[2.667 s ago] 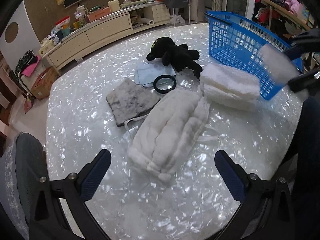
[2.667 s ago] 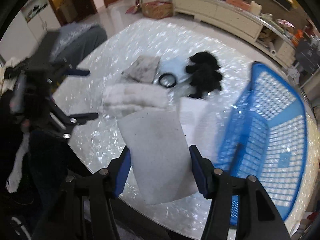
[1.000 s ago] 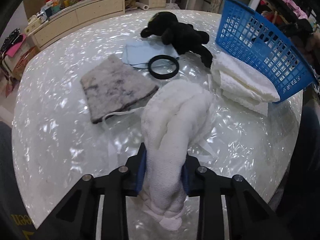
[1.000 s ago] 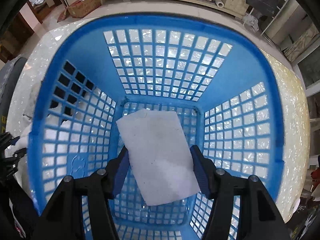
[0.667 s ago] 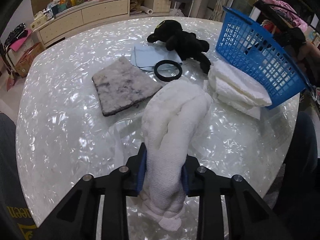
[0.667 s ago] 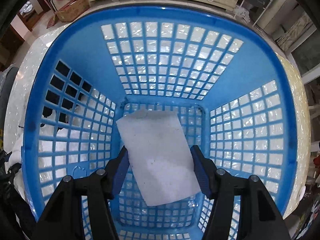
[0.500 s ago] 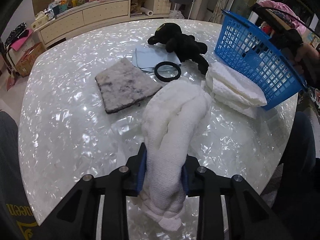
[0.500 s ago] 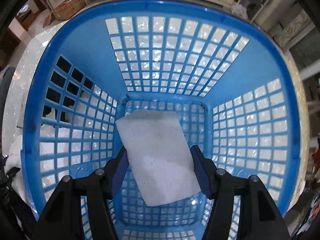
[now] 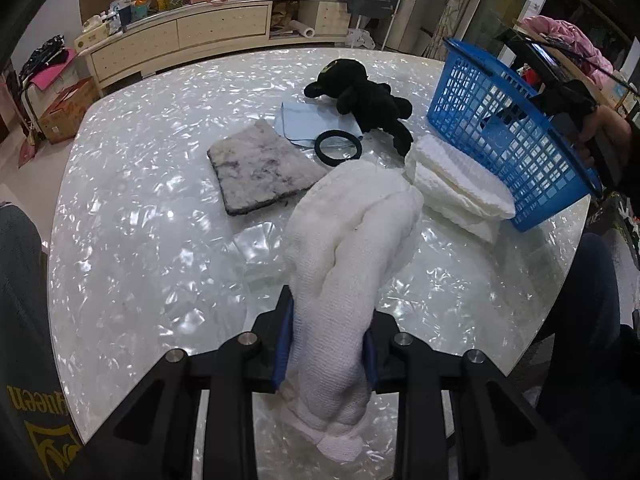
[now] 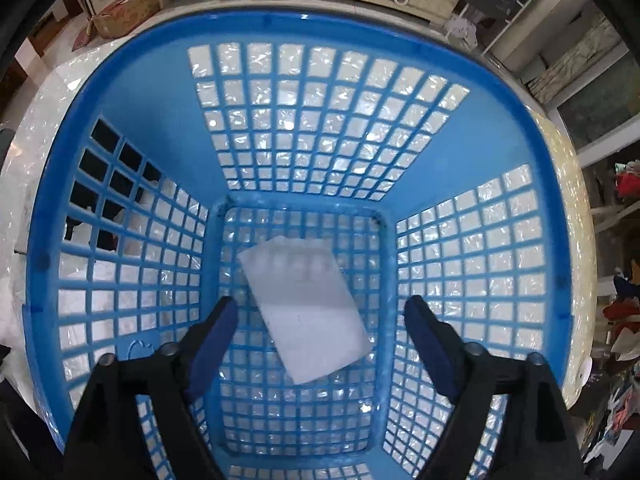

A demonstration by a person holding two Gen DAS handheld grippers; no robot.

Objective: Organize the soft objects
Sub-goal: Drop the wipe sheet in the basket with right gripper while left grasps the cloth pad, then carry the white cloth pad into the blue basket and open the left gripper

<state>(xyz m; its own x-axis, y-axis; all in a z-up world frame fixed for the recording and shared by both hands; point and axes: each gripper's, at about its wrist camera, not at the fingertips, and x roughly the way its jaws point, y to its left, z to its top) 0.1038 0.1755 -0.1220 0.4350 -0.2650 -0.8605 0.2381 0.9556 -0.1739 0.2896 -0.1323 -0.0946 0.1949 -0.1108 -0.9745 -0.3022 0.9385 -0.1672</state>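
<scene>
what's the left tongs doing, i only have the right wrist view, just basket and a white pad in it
Observer: The left tongs are shut on a white towel, its far end draped toward the table.
Operator: anything left out on the table
Observer: Yes: a grey mat, a black plush, a black ring and a folded white cloth.
Operator: where's that cloth sit
Observer: Right against the outside of the basket, on the side facing the towel.
Operator: and the ring
Observer: It lies partly on a pale blue cloth, beside the plush.
</scene>
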